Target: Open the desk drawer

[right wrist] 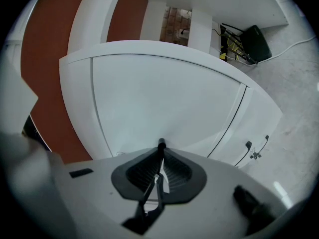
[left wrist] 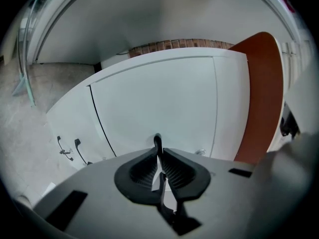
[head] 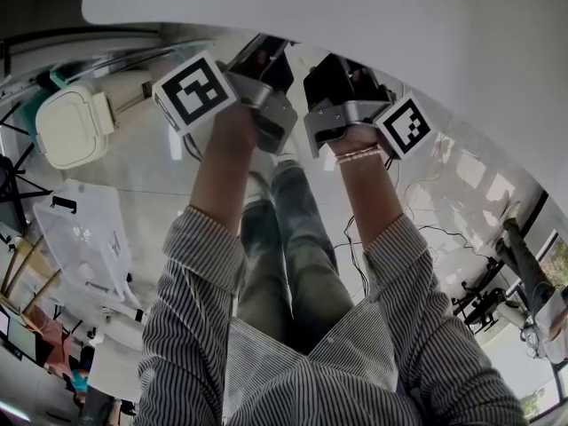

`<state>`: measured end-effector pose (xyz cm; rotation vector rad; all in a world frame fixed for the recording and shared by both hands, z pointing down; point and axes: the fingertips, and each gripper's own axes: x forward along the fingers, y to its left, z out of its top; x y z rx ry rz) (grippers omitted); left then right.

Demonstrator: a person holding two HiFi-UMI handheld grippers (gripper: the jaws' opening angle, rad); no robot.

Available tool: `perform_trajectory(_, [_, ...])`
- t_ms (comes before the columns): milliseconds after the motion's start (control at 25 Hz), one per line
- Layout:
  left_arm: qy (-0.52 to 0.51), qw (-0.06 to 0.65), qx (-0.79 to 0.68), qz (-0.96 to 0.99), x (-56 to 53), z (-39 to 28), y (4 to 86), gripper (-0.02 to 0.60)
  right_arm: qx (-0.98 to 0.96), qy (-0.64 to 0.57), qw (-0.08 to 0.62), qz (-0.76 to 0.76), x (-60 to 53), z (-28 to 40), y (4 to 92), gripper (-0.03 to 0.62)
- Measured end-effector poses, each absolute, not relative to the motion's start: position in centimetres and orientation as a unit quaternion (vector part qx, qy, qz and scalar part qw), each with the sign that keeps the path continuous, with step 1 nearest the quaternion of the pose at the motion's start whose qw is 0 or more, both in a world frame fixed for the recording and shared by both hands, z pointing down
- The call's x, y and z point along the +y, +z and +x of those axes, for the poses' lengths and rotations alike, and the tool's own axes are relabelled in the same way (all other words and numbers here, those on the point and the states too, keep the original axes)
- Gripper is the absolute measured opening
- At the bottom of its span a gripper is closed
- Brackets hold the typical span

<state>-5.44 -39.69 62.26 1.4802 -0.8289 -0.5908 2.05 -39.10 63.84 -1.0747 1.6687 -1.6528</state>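
The drawer front point(left wrist: 159, 103) is a white panel under the white desk top point(head: 373, 25); it fills the right gripper view too point(right wrist: 159, 93). A thin black drawer handle point(left wrist: 157, 140) pokes up between the pads of my left gripper point(left wrist: 158, 156), which is shut on it. In the right gripper view, the same kind of black handle point(right wrist: 161, 143) stands between the pads of my right gripper point(right wrist: 160, 158), also shut on it. In the head view both grippers point(head: 266, 96) point(head: 342, 100) reach side by side under the desk edge, which hides their tips.
White cabinet doors with small black handles point(left wrist: 77, 146) point(right wrist: 247, 146) flank the drawer. A red-brown panel point(left wrist: 261, 93) point(right wrist: 50, 63) stands beside it. Cables and a black box point(right wrist: 254, 41) lie on the floor. A white lidded bin point(head: 75, 122) sits at the left.
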Motion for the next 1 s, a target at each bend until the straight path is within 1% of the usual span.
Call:
perform_trajectory(200, [-0.245, 0.622, -0.375, 0.642, -39.5, -5.7, 62.5, 0.043, 0.616, -0.614, 0.294, -0.396, -39.2, 2.0, 63.6, 0.038])
perform_trajectory(800, [-0.265, 0.626, -0.35, 0.645, -36.2, -5.5, 61.6, 0.041, 0.613, -0.617, 0.296, -0.395, -35.6, 1.6, 63.7, 0.038])
perform_trajectory(1000, [-0.255, 0.629, -0.363, 0.639, -34.0, -6.1, 61.5, 0.041, 0.611, -0.619, 0.296, -0.394, -33.7, 1.3, 63.0, 0.038])
